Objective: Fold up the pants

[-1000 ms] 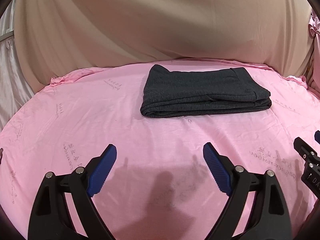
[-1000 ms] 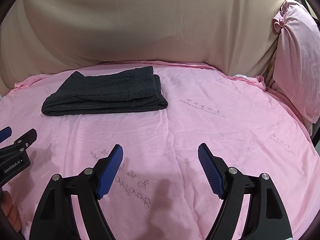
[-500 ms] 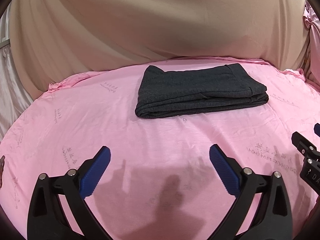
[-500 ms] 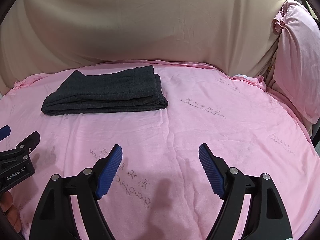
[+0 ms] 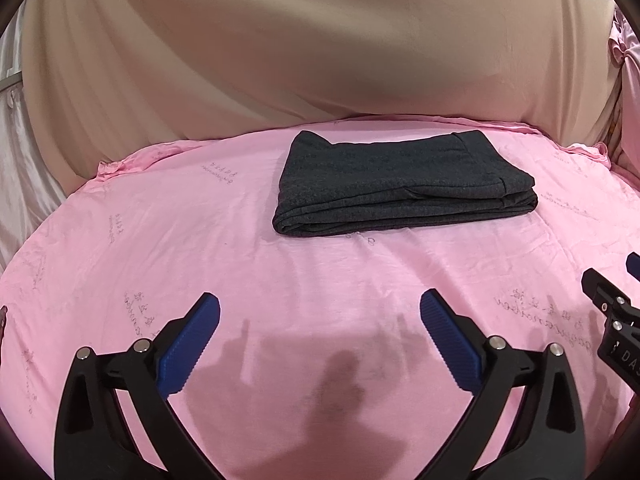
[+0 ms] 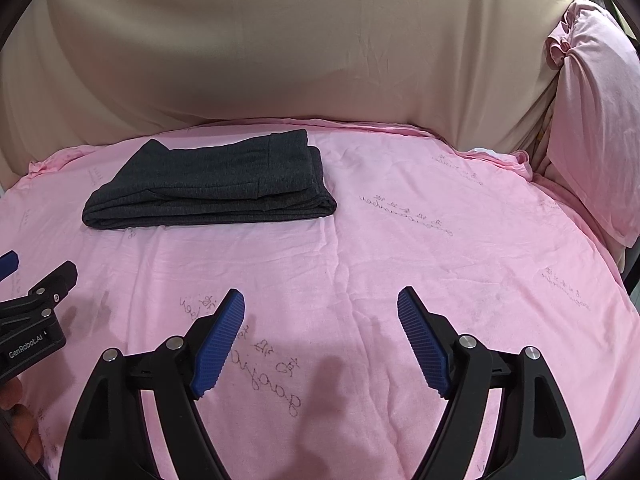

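Both grippers, left gripper [image 5: 319,322] and right gripper [image 6: 321,316], hover with jaws spread wide, gripping nothing; folded dark pants [image 5: 400,184] lie ahead on the pink bed sheet [image 5: 200,248], well apart.

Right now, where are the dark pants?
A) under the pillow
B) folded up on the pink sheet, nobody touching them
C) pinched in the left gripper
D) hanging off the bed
B: the pants lie folded on the pink sheet, with both the left gripper and the right gripper open and empty, apart from them.
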Demonstrator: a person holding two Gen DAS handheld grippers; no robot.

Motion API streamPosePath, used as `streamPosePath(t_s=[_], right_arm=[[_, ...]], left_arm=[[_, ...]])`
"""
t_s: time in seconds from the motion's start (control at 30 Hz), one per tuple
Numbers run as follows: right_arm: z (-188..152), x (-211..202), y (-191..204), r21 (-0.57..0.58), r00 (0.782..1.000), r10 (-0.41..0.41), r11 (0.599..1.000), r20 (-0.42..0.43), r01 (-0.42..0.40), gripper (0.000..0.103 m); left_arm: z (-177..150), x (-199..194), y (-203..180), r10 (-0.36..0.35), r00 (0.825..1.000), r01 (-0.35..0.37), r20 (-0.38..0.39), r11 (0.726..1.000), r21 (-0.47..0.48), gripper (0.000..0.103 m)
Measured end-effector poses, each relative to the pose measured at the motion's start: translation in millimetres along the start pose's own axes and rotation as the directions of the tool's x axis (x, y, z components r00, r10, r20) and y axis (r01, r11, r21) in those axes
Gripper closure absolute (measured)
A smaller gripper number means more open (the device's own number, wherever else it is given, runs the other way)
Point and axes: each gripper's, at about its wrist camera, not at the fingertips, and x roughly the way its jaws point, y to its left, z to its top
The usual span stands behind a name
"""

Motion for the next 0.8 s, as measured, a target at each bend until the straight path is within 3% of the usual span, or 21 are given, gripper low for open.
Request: streamPosePath(t_s=[0.8], right_arm=[[-0.6, 0.4, -0.8, -0.004, 1.0, 0.003, 1.0, 0.001, -0.003, 0.025]], left_arm=[[-0.2, -0.4, -3.2, 0.002, 1.0, -0.002, 0.004, 1.0, 0.014, 0.005]])
